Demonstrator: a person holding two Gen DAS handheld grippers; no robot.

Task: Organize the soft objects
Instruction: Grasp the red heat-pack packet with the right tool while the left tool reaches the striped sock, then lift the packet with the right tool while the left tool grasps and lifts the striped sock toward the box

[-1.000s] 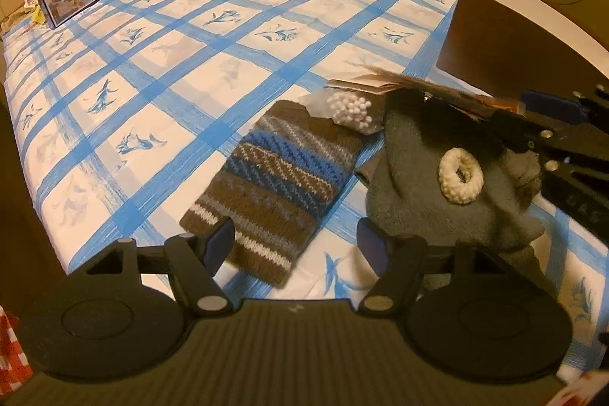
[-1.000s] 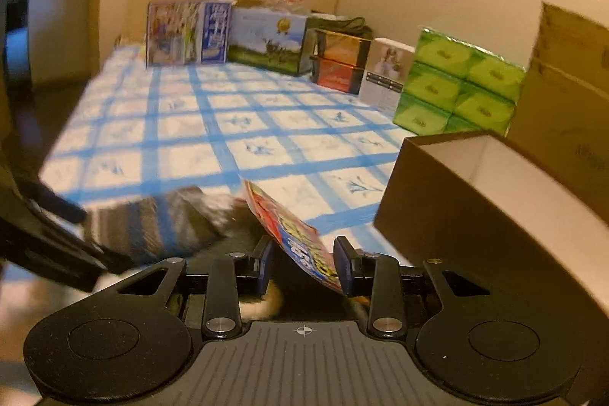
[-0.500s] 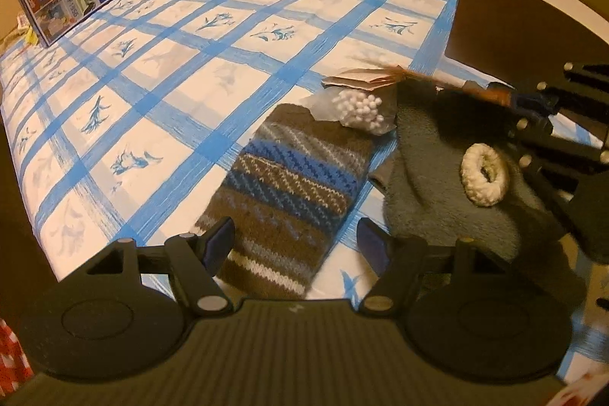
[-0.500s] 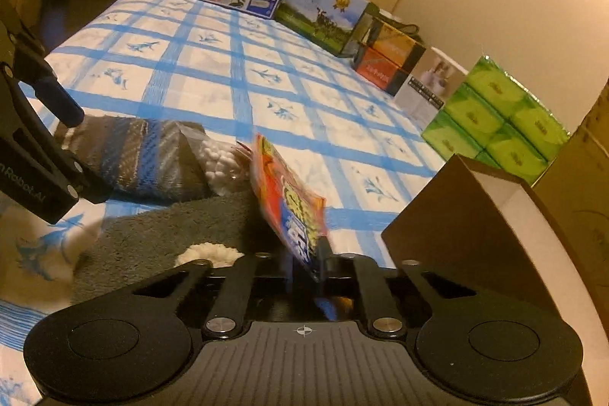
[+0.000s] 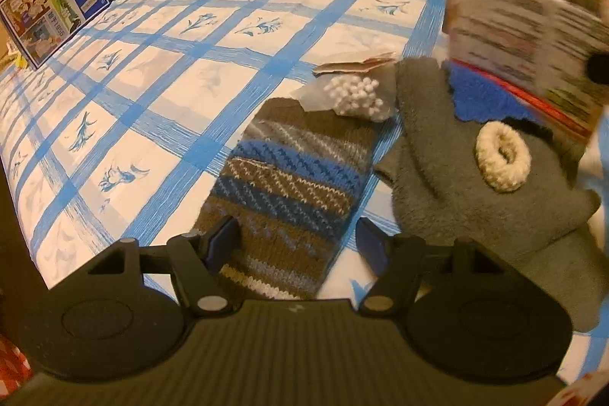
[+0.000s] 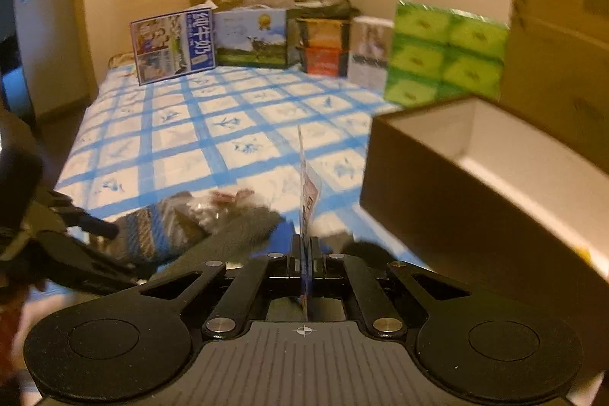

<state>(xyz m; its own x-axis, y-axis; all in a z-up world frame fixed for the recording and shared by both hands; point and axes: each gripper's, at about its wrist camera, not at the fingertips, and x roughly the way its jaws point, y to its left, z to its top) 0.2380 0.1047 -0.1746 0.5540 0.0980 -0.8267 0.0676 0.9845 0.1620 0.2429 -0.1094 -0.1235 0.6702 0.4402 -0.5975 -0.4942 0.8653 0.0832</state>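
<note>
My right gripper (image 6: 304, 246) is shut on a flat printed packet (image 6: 307, 193), held edge-on above the bed; the packet shows blurred in the left wrist view (image 5: 525, 25). My left gripper (image 5: 295, 240) is open, its fingers either side of a brown and blue striped knit piece (image 5: 289, 177) lying on the sheet. Beside it lie a grey fleece item (image 5: 449, 155) with a cream scrunchie (image 5: 502, 156) on it, a blue cloth (image 5: 479, 97) and a clear bag of white balls (image 5: 354, 94).
A brown open box with a white inside (image 6: 483, 174) stands at the right on the blue-checked sheet (image 6: 198, 139). Milk cartons (image 6: 173, 44), small boxes and green tissue packs (image 6: 441, 56) line the far end. A cardboard box (image 6: 559, 48) stands behind.
My right gripper closed fully on the packet and lifted it off the pile, uncovering the blue cloth. My left gripper moved forward, closer over the striped knit piece.
</note>
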